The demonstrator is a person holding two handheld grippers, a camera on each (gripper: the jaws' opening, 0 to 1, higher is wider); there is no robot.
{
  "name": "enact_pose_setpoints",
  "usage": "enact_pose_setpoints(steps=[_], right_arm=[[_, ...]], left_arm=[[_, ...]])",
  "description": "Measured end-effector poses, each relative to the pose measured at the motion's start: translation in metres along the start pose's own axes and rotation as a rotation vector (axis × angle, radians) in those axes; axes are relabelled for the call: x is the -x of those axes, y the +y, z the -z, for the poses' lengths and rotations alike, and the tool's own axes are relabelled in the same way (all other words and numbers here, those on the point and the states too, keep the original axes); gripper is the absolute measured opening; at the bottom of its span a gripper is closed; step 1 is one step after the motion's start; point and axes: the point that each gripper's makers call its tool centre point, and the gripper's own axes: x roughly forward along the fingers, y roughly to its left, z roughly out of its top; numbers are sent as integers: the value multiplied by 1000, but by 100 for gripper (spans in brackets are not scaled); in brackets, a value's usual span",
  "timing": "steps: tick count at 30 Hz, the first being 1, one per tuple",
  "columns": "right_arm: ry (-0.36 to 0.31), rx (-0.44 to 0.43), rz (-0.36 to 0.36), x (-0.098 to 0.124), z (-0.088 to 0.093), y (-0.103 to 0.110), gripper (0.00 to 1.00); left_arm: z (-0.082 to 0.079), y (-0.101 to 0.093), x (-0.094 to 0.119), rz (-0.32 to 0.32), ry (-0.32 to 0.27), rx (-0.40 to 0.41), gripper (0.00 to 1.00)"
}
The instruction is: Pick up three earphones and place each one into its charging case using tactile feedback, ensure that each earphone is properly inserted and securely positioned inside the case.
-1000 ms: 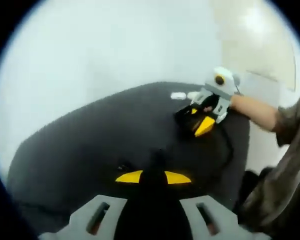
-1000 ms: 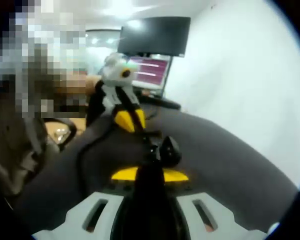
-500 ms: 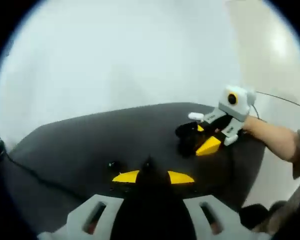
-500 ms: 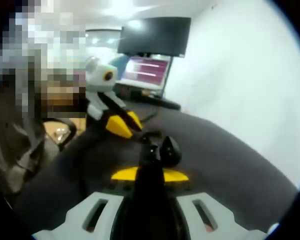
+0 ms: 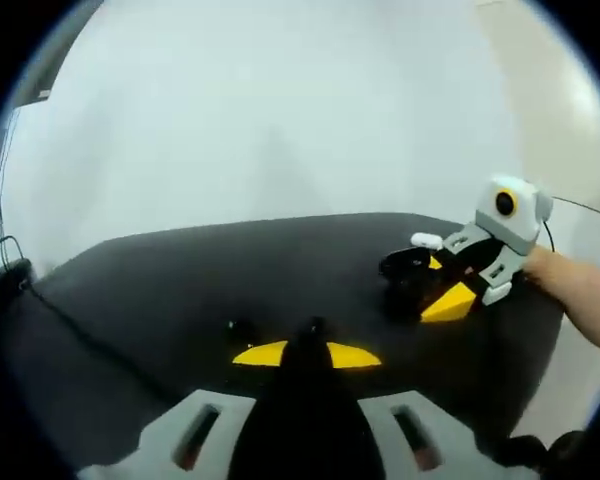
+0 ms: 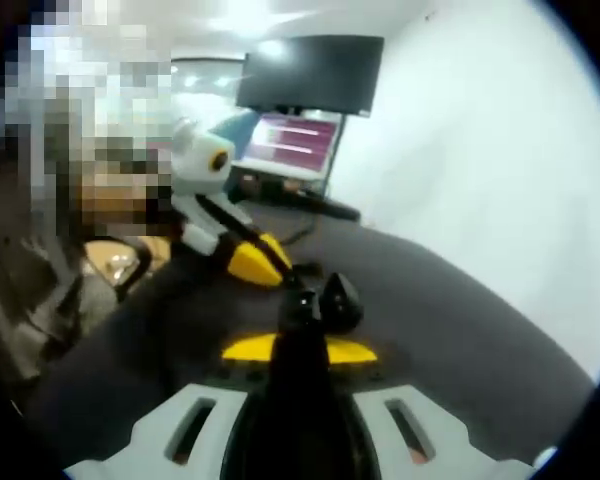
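Lying just beyond the right gripper [image 6: 300,312], whose closed jaws pinch a dark earphone [image 6: 302,303], the open black charging case [image 6: 338,302] sits slightly right; the left gripper [image 5: 305,340] is farther, jaws closed, grasp unclear.

Office/lab, wall-mounted dark screen [image 6: 310,72], lit monitor [image 6: 297,143], black table [image 6: 460,330], plain white wall [image 6: 490,150]

On the table [image 6: 460,330] an open charging case [image 6: 338,302] sat just ahead of the right gripper [image 6: 300,345]. The left gripper [image 6: 248,262] lay beyond it to the left. A monitor [image 6: 310,72] stood behind the table.
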Motion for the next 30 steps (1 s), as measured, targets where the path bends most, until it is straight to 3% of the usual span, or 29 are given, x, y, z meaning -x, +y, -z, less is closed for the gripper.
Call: enact_pose_setpoints(steps=[4, 5, 7, 9, 13, 17, 21, 24, 27, 30], right_arm=[[0, -1, 0, 0, 0, 0, 18], [0, 0, 1, 0, 0, 0, 18], [0, 0, 2, 0, 1, 0, 18], [-1, 2, 3, 0, 1, 0, 18], [-1, 1, 1, 1, 1, 1, 18], [-1, 3, 4, 1, 1, 0, 18], [-2, 3, 3, 1, 1, 0, 18], [-2, 3, 3, 1, 1, 0, 18], [-3, 4, 3, 1, 1, 0, 18], [-2, 2, 2, 1, 1, -1, 18]], left_arm=[[-5, -11, -4, 11, -11, -10, 20], [-7, -11, -6, -3, -16, -23, 20], [-13, 4, -10, -93, -39, -103, 15], [-2, 1, -15, -65, 4, -42, 11], [-4, 1, -13, -60, -4, -51, 11], [-8, 15, -19, -30, -4, -20, 9], [-7, 9, -16, 11, -1, -17, 9], [-10, 8, -13, 16, -10, -74, 8], [-11, 4, -2, 27, 4, -203, 8], [-15, 5, 3, 27, 10, -215, 8]])
